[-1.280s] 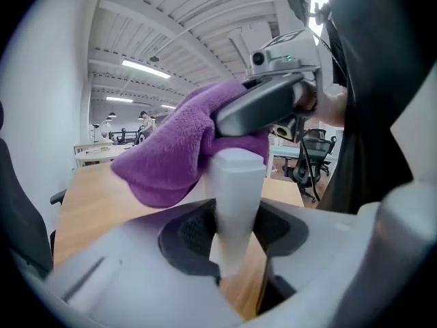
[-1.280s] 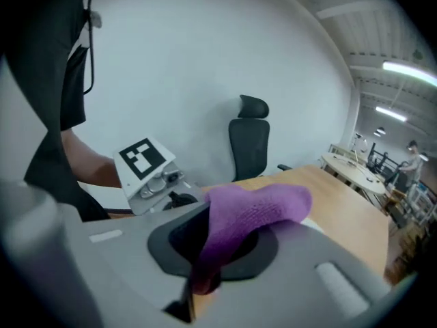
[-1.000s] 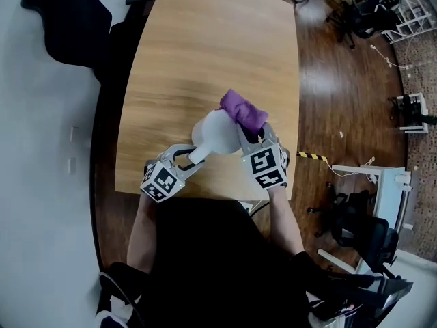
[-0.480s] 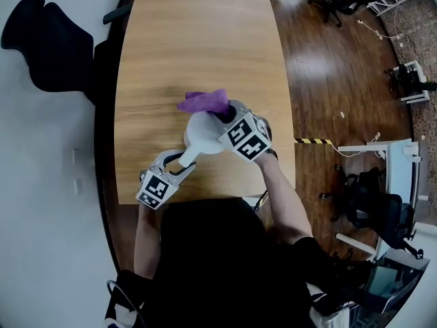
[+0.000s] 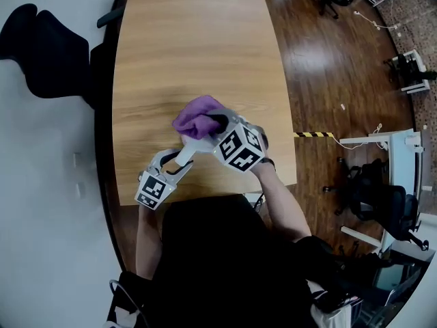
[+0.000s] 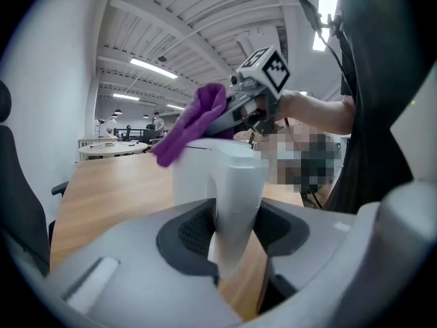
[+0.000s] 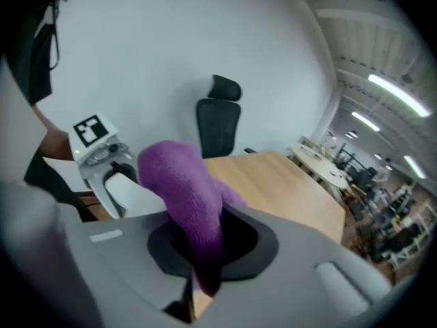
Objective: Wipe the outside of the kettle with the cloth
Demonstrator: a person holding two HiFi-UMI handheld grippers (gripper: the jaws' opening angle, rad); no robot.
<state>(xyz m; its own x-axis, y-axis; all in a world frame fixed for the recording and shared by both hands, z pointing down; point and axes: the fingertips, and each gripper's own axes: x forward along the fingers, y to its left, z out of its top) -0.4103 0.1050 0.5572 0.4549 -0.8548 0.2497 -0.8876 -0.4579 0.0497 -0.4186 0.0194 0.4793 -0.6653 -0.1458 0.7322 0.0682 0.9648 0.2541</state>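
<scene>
One white kettle [image 5: 194, 146], one purple cloth [image 5: 196, 116] and two hand-held grippers are seen over a wooden table [image 5: 191, 46], close to its near edge and somewhat right of the middle. The kettle is stood upright on the tabletop. Its handle [image 6: 235, 197] is clamped between the jaws of the left gripper [image 5: 179, 162], whose pads are pressed against both of its sides with the jaws about half apart. This gripper is held nearly level and pointed from the near-left corner toward the kettle, with the bare left forearm stretched out behind it.

The cloth is pinched between the jaws of the right gripper [image 5: 217, 123], with a bunched fold pushed out past the pads and laid over the top of the kettle on its far-left side. The right gripper is tilted steeply down over the kettle from the right, its marker cube turned upward and the wrist bent above the near edge.

One black office chair [image 5: 41, 53] is parked beside the table's left edge.
</scene>
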